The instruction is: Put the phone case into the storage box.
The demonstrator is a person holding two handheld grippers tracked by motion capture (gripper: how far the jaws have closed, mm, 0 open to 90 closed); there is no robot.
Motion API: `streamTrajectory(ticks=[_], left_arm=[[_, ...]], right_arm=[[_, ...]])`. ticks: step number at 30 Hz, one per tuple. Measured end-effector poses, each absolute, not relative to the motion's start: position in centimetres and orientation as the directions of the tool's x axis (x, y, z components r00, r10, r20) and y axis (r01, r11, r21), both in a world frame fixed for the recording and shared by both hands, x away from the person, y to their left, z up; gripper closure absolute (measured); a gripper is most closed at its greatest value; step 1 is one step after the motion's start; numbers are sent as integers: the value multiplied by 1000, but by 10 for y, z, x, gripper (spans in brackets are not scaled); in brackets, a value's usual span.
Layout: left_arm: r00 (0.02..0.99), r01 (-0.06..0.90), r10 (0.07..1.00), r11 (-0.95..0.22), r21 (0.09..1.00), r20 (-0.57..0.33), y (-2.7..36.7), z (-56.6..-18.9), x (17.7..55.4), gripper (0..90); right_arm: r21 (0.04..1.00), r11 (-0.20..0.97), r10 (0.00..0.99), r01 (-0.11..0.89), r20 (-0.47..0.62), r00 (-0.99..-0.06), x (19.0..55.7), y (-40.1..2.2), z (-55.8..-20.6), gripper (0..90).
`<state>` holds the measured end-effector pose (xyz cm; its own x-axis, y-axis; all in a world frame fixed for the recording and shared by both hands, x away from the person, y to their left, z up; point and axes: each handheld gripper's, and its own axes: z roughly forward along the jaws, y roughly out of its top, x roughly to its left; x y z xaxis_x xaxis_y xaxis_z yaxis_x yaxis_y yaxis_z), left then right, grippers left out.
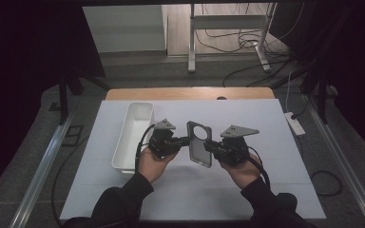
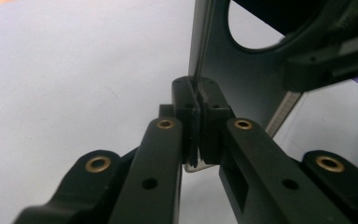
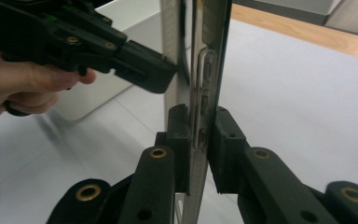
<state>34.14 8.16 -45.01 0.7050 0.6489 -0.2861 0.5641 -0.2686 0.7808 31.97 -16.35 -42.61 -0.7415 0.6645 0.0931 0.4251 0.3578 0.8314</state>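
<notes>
While both grippers — left (image 1: 186, 140), right (image 1: 208, 146) — clamp it, phone case (image 1: 200, 144) stands upright.

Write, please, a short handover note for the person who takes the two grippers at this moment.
Left gripper: shut on the left edge of the phone case.
Right gripper: shut on the case's right edge, at the side button cutouts.
The dark phone case, with its round camera opening on top, is held upright above the white table sheet, between both grippers.
The white bin stands left of the left hand.
Done: case lifted, gripped on both sides.
Left: probably to place the case, perhaps into the bin; keep both grips until then.
</notes>
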Motion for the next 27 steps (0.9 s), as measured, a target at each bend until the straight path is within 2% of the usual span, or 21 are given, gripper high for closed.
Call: streamTrajectory(ticks=[8,18,27], left_arm=[[691,565,673,-278,776,-262,79,-450,341,892],[657,582,707,-256,772,-260,81,-450,341,893],[636,584,728,-236,777,-257,85,-448,341,892]], right_arm=[[832,375,646,410,83,-759,317,-158,-428,744],[830,382,645,407,77,-761,318,-157,-430,587],[831,393,624,394,74,-778,318,-157,-430,499]])
